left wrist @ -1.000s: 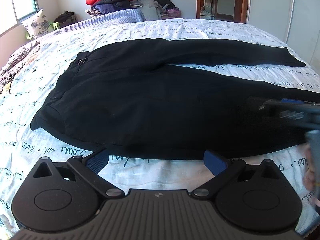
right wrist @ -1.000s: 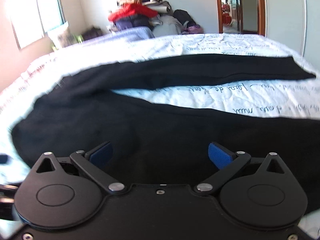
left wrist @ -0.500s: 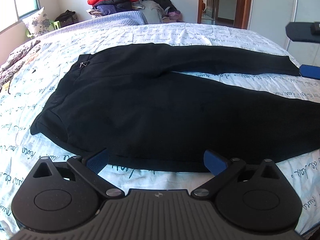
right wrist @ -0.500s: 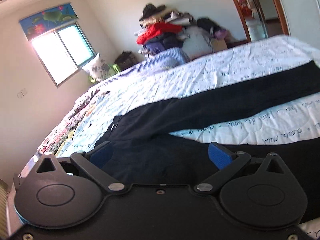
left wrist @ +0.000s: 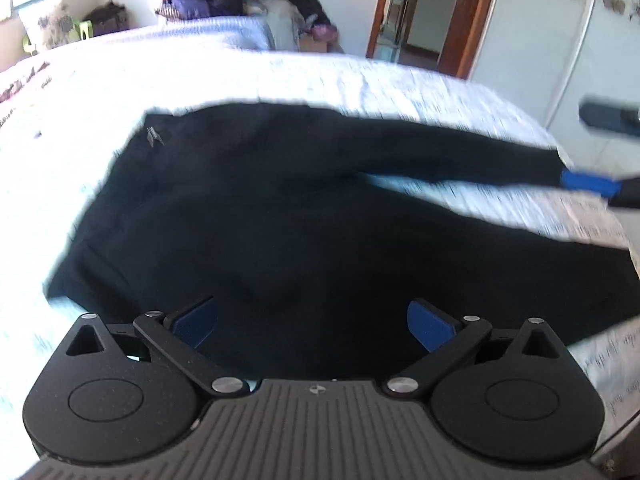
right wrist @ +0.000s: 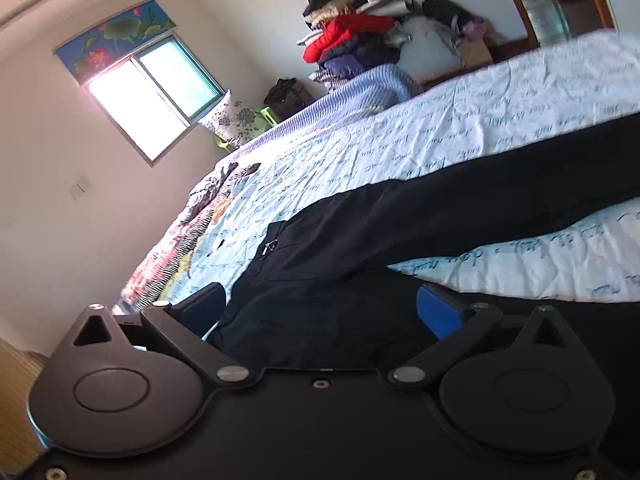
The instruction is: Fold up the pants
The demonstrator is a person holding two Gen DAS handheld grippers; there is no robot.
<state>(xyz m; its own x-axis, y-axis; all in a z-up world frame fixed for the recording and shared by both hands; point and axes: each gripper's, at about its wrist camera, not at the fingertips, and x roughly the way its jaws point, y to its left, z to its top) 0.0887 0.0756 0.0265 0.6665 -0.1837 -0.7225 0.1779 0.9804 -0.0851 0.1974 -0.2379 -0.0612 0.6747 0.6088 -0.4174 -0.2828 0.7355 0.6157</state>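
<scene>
Two hand-held grippers, left (left wrist: pixel 312 322) and right (right wrist: pixel 320 312), gape empty over flat pants (left wrist: pixel 280 216).

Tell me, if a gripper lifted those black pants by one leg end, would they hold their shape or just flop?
Probably flop: the pants lie flat and follow the bed with soft creases near the waist, so they look like limp cloth. The rest would likely drag and sag behind a lifted leg. They seem unlikely to slide away by themselves, since the bedcover is wrinkled fabric too.

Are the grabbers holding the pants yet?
No. The left gripper and right gripper are both open, above the pants.
</scene>
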